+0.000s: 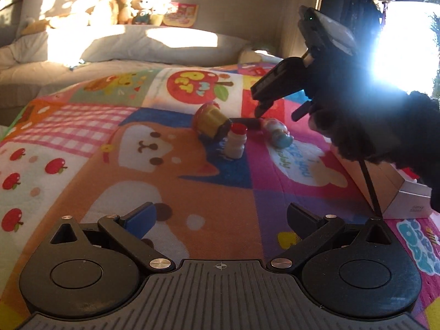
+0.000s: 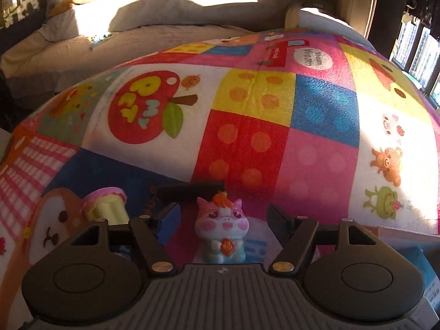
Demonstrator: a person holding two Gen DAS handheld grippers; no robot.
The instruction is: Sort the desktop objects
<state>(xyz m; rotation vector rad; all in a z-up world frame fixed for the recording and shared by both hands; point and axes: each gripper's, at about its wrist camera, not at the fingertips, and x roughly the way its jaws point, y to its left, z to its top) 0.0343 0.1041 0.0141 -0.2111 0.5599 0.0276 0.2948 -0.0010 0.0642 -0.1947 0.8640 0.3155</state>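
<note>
On the colourful blanket [image 1: 165, 181] lie a yellow cupcake toy [image 1: 210, 121] on its side, a small white bottle with a red cap [image 1: 235, 143] standing upright, a black flat object [image 1: 247, 122] and a pastel animal figurine [image 1: 279, 136]. My right gripper [image 1: 276, 115], held by a dark-gloved hand [image 1: 365, 126], points down over the figurine. In the right wrist view the figurine [image 2: 222, 231] sits between the fingers of the right gripper [image 2: 224, 220], which is open with gaps on both sides. The cupcake toy [image 2: 107, 206] is to its left. My left gripper [image 1: 224, 217] is open, empty and well short of the toys.
A cardboard box [image 1: 385, 181] and a white carton [image 1: 412, 195] stand at the right edge of the blanket. A grey cushioned bed or sofa [image 1: 110, 52] with plush toys [image 1: 137, 8] lies behind. Strong glare comes from the window [image 1: 404, 44]. A blue box [image 2: 418, 264] sits at lower right.
</note>
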